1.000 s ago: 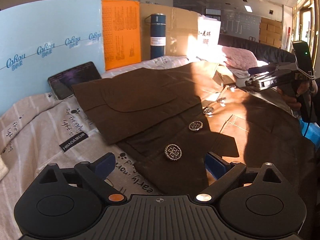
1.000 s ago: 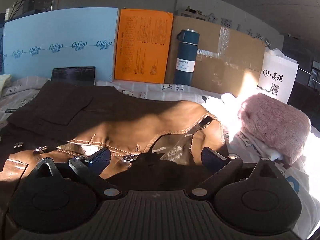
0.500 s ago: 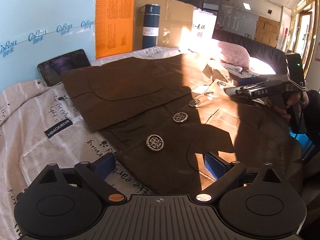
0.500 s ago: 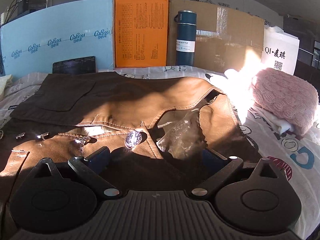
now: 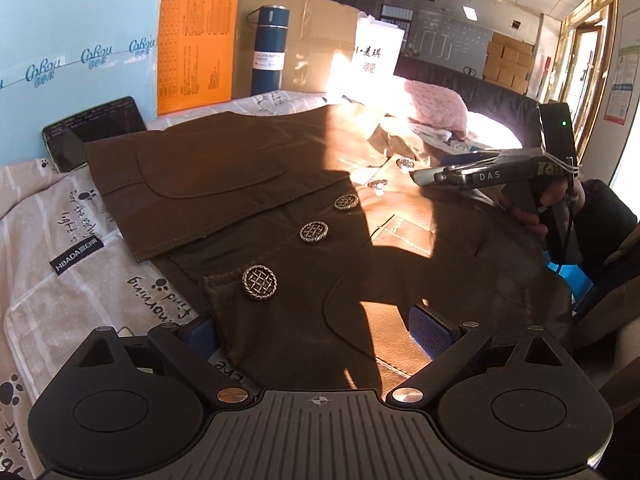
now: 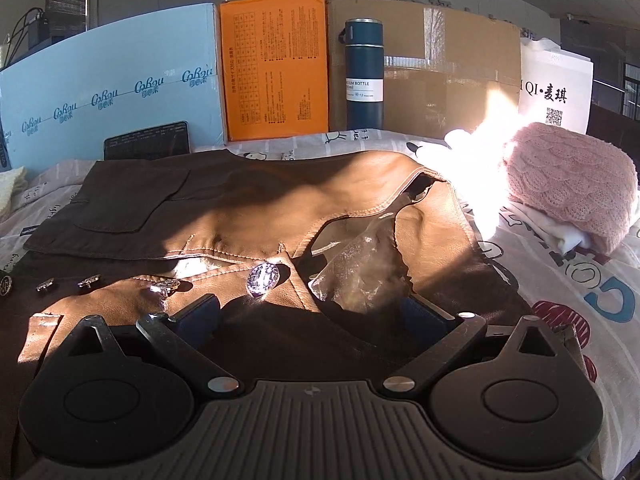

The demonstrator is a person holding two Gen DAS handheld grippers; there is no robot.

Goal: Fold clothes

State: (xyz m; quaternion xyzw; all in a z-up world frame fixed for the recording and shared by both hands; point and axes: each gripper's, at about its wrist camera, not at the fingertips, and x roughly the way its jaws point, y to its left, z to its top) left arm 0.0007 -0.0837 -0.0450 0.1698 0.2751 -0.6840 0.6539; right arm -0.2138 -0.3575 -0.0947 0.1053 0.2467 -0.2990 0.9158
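Note:
A brown leather vest (image 5: pixel 240 184) with round metal buttons (image 5: pixel 259 281) lies flat on a printed bed sheet (image 5: pixel 60 232). My left gripper (image 5: pixel 316 330) is open, its blue pads either side of the vest's bottom hem near the lowest button. My right gripper (image 6: pixel 312 314) is open and low over the vest (image 6: pixel 248 208) at its collar end, next to a shiny button (image 6: pixel 262 278) and the clear lining at the neck opening (image 6: pixel 360 268). The right gripper also shows in the left wrist view (image 5: pixel 424 176), held by a hand over the vest's far right side.
A pink knitted garment (image 6: pixel 568 176) lies at the far right on folded white cloth. A dark tablet (image 5: pixel 94 132), a blue board (image 5: pixel 72 60), an orange board (image 5: pixel 196 40), a dark blue bottle (image 6: pixel 364 76), cardboard and a white bag (image 6: pixel 556 88) stand along the back.
My left gripper has moved down and closer to the vest's hem, which now lies between its pads. My right gripper has drawn back a little from the collar; the shiny button has come into view.

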